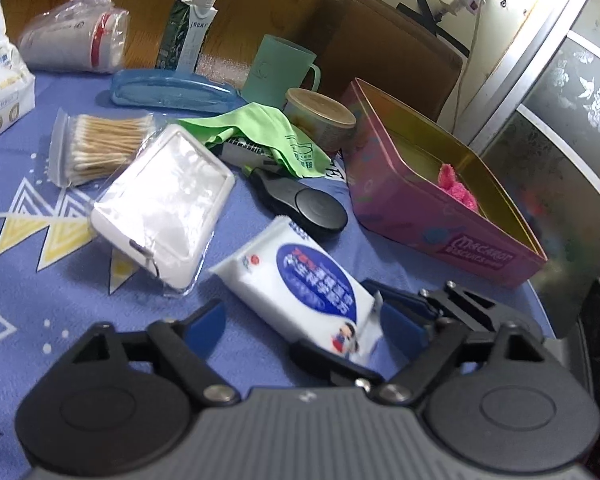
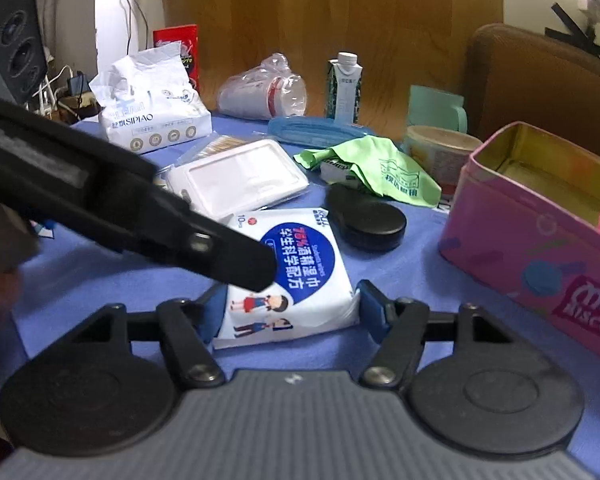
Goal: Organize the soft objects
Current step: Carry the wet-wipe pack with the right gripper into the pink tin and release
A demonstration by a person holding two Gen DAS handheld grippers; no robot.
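A white and blue wet-wipes pack [image 2: 292, 276] lies on the blue tablecloth. My right gripper [image 2: 290, 308] is open with its blue pads on either side of the pack's near end. My left gripper [image 1: 300, 326] is open beside the same pack [image 1: 300, 284], and its black finger [image 2: 220, 252] crosses the right wrist view. A pink biscuit tin [image 1: 440, 216] stands open at the right with a pink fluffy thing [image 1: 458, 188] inside. A green cloth [image 1: 268, 132] lies crumpled behind.
On the table are a white plastic case [image 1: 164, 208], a bag of cotton swabs [image 1: 100, 144], a black round device [image 1: 312, 206], a tissue pack [image 2: 152, 108], bagged cups [image 1: 76, 40], a carton [image 1: 188, 32], a green mug [image 1: 280, 72], a can [image 1: 320, 118] and a blue tray [image 1: 172, 92].
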